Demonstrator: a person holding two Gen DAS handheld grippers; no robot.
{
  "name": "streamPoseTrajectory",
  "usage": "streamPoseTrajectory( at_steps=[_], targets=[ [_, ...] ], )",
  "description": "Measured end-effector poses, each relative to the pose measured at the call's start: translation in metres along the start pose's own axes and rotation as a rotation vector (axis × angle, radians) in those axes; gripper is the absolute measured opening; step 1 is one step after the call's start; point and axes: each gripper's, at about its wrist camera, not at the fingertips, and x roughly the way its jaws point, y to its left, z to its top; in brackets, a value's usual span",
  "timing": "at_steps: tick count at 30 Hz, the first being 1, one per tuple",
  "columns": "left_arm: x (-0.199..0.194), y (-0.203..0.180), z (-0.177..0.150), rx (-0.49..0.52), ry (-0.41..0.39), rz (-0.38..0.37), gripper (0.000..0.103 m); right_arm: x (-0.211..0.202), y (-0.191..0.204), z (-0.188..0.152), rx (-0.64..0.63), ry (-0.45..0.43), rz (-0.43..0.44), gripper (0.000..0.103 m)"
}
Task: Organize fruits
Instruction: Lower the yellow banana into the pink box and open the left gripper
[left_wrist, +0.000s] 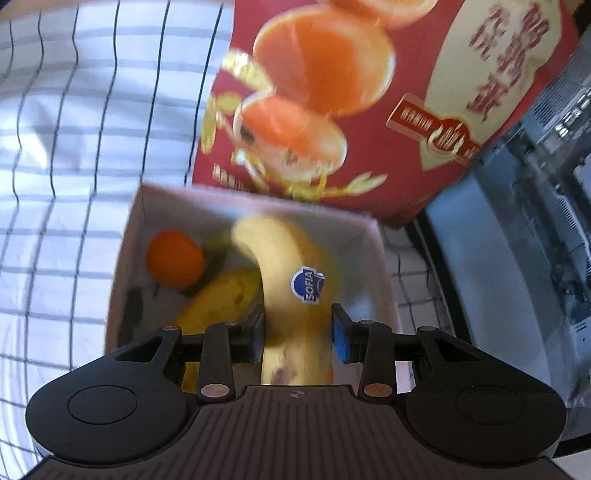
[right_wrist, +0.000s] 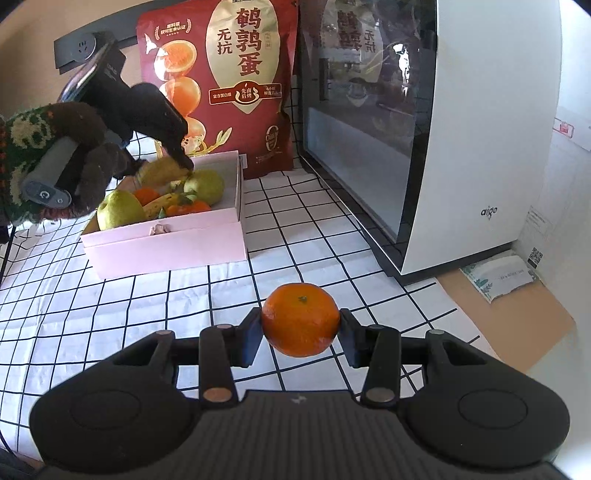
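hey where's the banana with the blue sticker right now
In the left wrist view, the banana sits between the left gripper fingers, over the pink box, beside a mandarin.

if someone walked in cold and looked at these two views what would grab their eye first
Probably the bright tangerine pinched in the right gripper above the checked tablecloth. Next, the banana between the left gripper's fingers, over the pink box that already holds pears, tangerines and another banana. Behind the box stands a big red snack bag, beside a white appliance with a glass door.

"SOFIA" banana sticker; "aigo" cabinet
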Motion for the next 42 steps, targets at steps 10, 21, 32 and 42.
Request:
streamPoseTrajectory(
  at_steps=[10, 21, 32, 42],
  targets=[
    [-0.001, 0.008, -0.003, -0.066, 0.086, -0.067, 0.04, 0.005, 0.0, -0.006, 0.007, 0.026, 0.001, 0.043],
    [-0.006, -0.016, -0.017, 0.17, 0.064, 0.036, 0.04, 0.014, 0.008, -0.006, -0.02, 0.036, 0.025, 0.043],
    [-0.007, -0.013, -0.016, 0.18, 0.091, 0.045, 0.042, 0.018, 0.014, -0.003, -0.032, 0.022, 0.053, 0.043],
    [-0.06, 0.019, -0.009, 0.081, -0.046, -0.142, 0.041, 0.023, 0.018, 0.0, -0.047, 0.029, 0.063, 0.043]
  ],
)
